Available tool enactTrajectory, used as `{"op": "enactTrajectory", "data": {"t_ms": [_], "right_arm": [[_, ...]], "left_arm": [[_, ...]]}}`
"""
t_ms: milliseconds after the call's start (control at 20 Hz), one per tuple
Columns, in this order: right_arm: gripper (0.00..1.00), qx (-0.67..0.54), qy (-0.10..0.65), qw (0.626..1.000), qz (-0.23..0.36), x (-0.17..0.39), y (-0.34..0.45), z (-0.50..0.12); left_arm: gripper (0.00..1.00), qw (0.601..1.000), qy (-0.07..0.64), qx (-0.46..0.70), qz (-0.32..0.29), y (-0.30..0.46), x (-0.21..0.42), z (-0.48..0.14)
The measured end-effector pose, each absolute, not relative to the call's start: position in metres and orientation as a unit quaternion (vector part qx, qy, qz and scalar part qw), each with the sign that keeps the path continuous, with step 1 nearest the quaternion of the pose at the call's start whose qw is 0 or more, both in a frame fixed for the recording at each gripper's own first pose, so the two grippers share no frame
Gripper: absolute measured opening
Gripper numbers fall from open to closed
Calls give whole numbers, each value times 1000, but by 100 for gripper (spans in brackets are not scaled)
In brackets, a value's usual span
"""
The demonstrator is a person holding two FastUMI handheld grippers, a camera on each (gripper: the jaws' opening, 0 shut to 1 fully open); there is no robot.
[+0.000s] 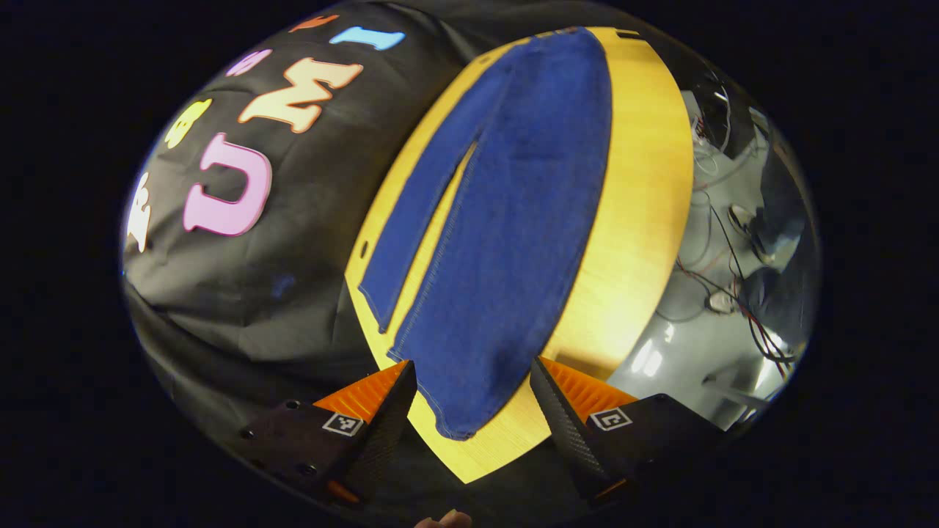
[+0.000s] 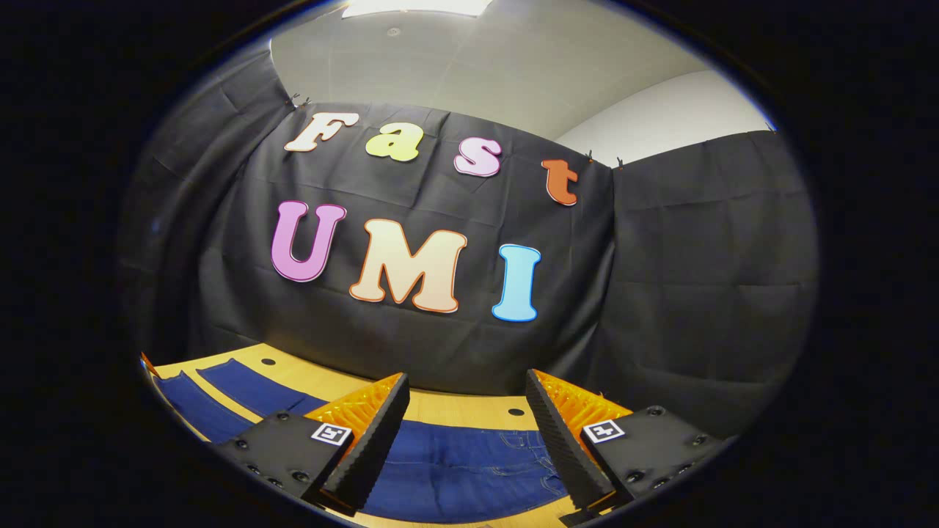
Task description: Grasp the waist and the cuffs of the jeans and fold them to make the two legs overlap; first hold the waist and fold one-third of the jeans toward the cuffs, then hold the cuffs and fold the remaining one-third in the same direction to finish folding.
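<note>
Two legs of the jeans [image 1: 506,242] lie flat and unfolded on the wood counter [image 1: 645,213], spread lengthwise, legs split by a narrow gap w/ bare wood showing through. In the left gripper view the cuffs sit nearest the camera, one cuff end just between the fingers, and the waist is at the far end of the counter. Cloth looks smooth, dark blue denim, lighter seam stitching along the leg edges.

Left gripper [image 1: 473,400] hovers above the cuff end, fingers wide apart, not touching the denim. Each finger block carries a small square black-and-white marker tag; no readable text on them.

In the right gripper view the jeans [image 2: 469,469] show waist-side: pocket stitching is just under the fingers, legs running off to the left along the counter [image 2: 447,402]. Right gripper [image 2: 466,440] is over the waist part, fingers also wide apart, nothing clamped; contact w/ the denim can't be told. Same kind of marker tags on its blocks.

No brand tag or label on the jeans can be read. Beyond the counter, past the jeans' far long edge in the left gripper view: grey floor [image 1: 704,279] w/ loose cables [image 1: 733,293]. Behind the jeans in the right gripper view: black cloth wall [image 2: 697,279].
</note>
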State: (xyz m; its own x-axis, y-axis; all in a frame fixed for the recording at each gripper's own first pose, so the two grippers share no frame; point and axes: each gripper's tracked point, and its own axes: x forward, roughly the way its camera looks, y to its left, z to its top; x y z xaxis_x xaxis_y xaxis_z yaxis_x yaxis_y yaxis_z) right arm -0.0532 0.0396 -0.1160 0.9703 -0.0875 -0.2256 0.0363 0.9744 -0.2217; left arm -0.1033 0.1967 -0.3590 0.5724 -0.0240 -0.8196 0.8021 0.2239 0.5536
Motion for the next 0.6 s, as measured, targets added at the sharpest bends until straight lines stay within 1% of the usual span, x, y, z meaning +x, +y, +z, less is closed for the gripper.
{"op": "enactTrajectory", "data": {"t_ms": [50,100,150,200,300,400,550,600], "right_arm": [[98,-111,122,986,-32,-53,39,-118],[98,-114,124,985,-34,-54,38,-120],[98,-118,123,985,-36,-53,36,-121],[100,-121,123,984,-38,-53,36,-120],[98,-124,123,984,-43,-52,33,-123],[98,-120,126,984,-49,-51,31,-127],[98,-117,136,982,-55,-54,27,-134],[99,-118,136,982,-57,-56,25,-134]], "left_arm": [[96,686,359,555,-304,198,-105,-366],[96,677,364,559,-311,201,-106,-373],[96,674,360,562,-316,199,-105,-375],[95,673,358,564,-318,198,-102,-377],[91,671,370,555,-323,198,-100,-386],[83,669,356,564,-329,194,-84,-388],[82,654,347,580,-341,192,-65,-393],[79,647,347,584,-348,192,-60,-394]]}}
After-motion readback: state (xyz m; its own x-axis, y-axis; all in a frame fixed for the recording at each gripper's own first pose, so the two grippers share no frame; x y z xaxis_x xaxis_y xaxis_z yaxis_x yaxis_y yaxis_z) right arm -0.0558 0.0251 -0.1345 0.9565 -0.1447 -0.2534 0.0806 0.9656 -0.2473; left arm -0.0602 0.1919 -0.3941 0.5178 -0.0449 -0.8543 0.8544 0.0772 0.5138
